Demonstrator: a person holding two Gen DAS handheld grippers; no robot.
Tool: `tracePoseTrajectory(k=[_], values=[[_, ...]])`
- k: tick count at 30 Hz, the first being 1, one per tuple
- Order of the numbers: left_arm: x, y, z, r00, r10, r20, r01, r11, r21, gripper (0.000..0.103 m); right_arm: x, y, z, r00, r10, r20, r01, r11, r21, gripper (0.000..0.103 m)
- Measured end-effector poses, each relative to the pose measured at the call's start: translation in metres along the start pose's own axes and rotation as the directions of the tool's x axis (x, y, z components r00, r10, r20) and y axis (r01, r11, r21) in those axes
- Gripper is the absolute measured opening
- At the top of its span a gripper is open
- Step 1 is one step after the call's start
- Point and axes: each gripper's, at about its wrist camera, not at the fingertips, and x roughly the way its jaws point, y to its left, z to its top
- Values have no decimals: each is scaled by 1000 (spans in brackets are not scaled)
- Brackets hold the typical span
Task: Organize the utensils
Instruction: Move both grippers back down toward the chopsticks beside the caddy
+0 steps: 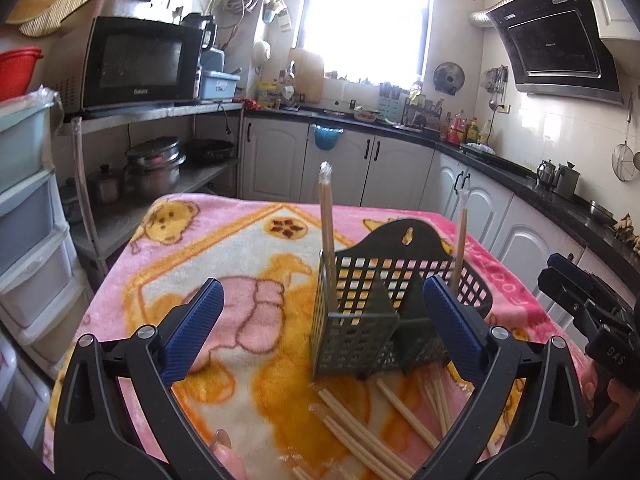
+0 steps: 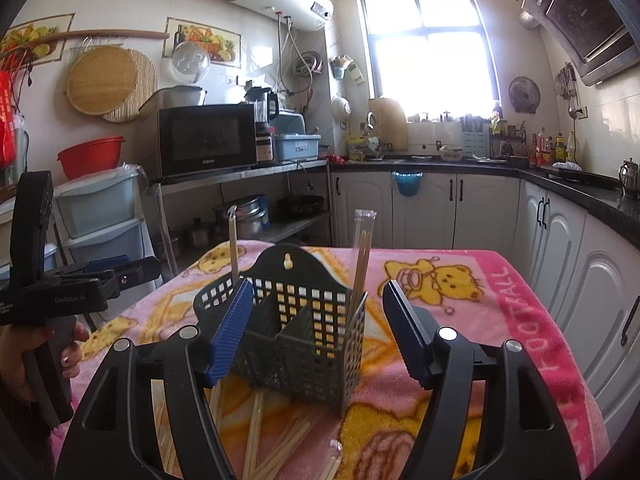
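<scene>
The loose chopsticks (image 1: 360, 424) lie scattered on the blanket just below and ahead of the left gripper (image 1: 322, 322), between its spread fingers and the foot of the dark slotted holder (image 1: 360, 320). Two wrapped pairs already stand upright in the holder's outer compartments, one (image 1: 327, 240) to the left and one (image 1: 460, 246) to the right. The left gripper is wide apart and carries nothing; the right gripper (image 2: 318, 332) is likewise spread and empty, with the holder between its fingers.

To do the next pick well, I judge it best to lower one gripper onto a single stick near its middle, squeezing across its width so it does not roll on the soft pile, then tip it upright before dropping it into a compartment. The light holder may tip if knocked.

The table wears a pink fleece blanket (image 1: 200, 248) with bear prints. Beyond it run white cabinets (image 1: 340, 168), a microwave (image 1: 140, 62) to the left and a bright window (image 1: 368, 12) straight ahead.
</scene>
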Motion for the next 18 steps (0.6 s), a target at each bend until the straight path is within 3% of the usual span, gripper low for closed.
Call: tracePoseTrajectory(k=[18], values=[[20,23,-38,987,12,-160,-17,999,-33,91,10,14,-33,984,42,-172,-45,999,-15,65]])
